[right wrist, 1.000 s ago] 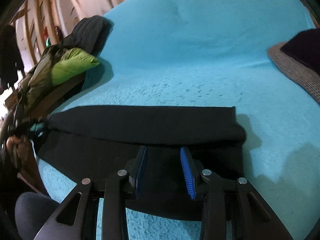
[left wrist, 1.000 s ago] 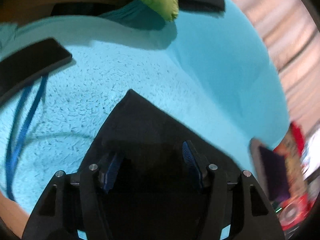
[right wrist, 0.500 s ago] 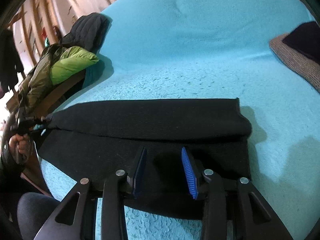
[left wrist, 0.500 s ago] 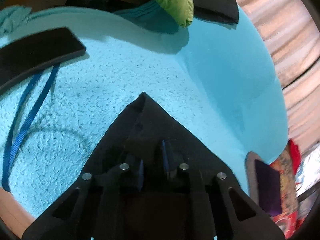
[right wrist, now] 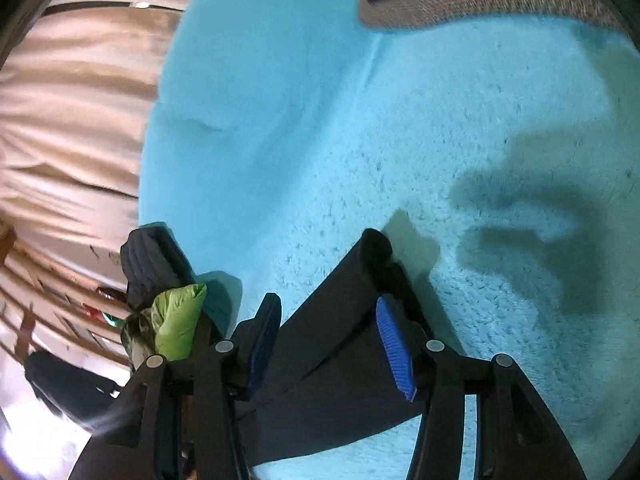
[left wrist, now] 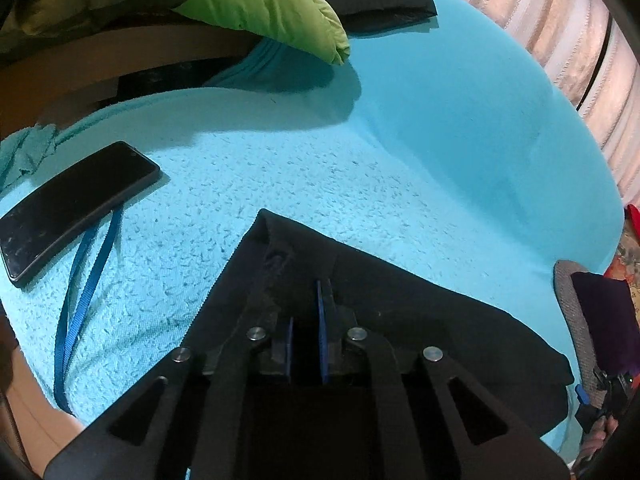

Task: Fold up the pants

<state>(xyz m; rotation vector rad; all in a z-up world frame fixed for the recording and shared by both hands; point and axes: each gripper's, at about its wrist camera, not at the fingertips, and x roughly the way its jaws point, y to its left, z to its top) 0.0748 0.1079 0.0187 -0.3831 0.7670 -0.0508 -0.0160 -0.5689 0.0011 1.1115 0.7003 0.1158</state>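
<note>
The left gripper (left wrist: 306,312) is clenched on a corner of the black pants (left wrist: 420,320) on the turquoise blanket (left wrist: 320,168) (phone (left wrist: 72,208) near its edge); the right gripper (right wrist: 328,340) hangs released above them.

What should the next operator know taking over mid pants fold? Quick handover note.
Left gripper: shut on the black pants, pinching the cloth near a corner.
Right gripper: open, jaws wide, straddling the pants' folded edge without gripping.
Pants lie on the turquoise blanket, already folded lengthwise, one layer over the other.
Phone with blue lanyard lies beside the pants, to their left in the left wrist view; keep the cloth off it.
Left: probably close the right gripper on the far end, then make the crosswise fold.
</note>
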